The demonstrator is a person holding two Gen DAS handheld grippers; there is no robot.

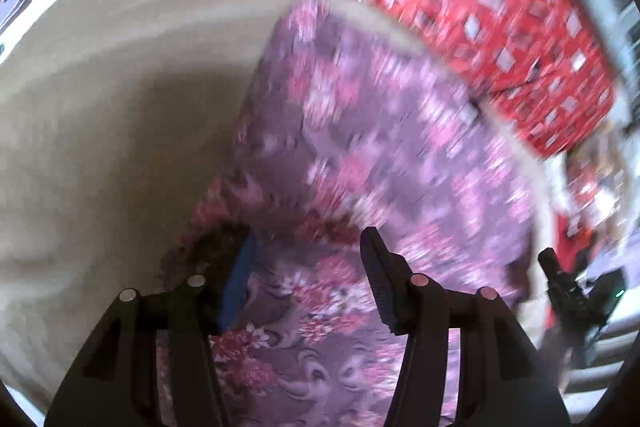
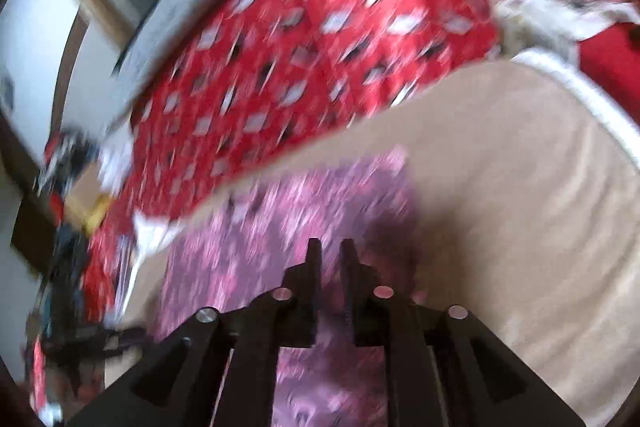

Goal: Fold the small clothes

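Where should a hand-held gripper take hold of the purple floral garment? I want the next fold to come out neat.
Probably by its far corner, where the purple floral garment ends on the beige cloth. The straight side edge and the far edge meet there, lying flat and clear. Come in from the bare beige side, low along the cloth, one finger sliding under the edge. Blur hides finer creases.

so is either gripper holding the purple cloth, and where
Unclear: purple floral cloth drapes over one finger of the open left gripper; right gripper seems empty.
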